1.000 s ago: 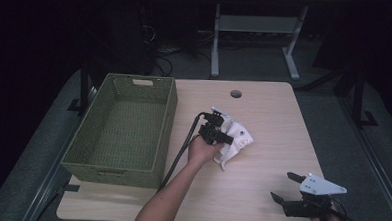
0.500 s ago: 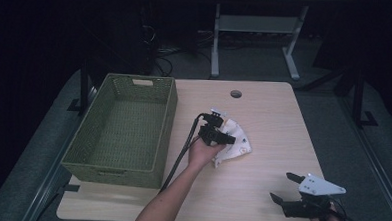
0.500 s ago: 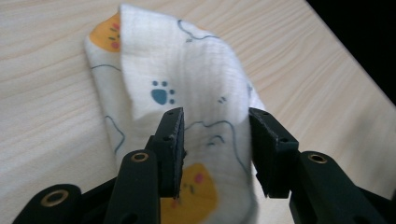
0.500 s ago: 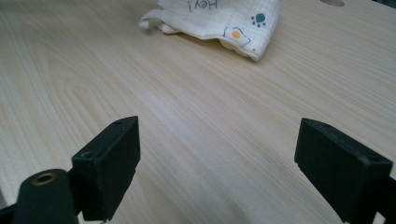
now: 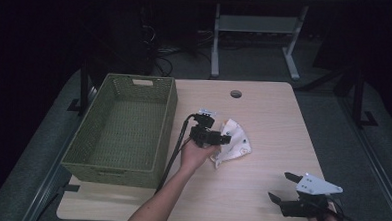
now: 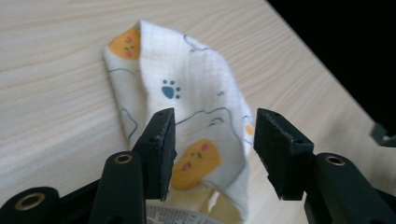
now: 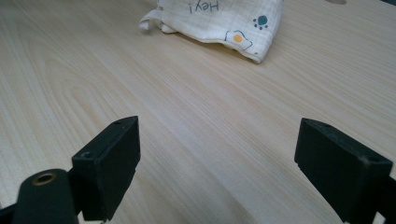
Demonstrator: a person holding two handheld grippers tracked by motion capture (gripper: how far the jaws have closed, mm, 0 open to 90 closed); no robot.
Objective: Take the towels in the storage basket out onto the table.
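A small white cloth (image 5: 234, 140) printed with paw marks and orange faces lies folded near the middle of the wooden table (image 5: 264, 113). My left gripper (image 5: 222, 139) hovers over the cloth's left edge; its jaws have just been opening. In the left gripper view the cloth (image 6: 191, 98) lies on the table under and beyond the parted jaws, with neither pad pressing on it. My right gripper (image 5: 280, 187) rests open near the table's front right edge, nothing between its jaws. The cloth (image 7: 224, 21) lies farther off in the right gripper view.
A green woven basket (image 5: 102, 159), with nothing in it, stands on the left part of the table. A round cable hole (image 5: 236, 93) sits near the far edge. Beyond the table are dark floor and a metal desk frame (image 5: 252, 28).
My left gripper has let go of the cloth, opened its jaws and drawn back a little toward the left. The cloth now lies flatter on the table. The right gripper has kept still.
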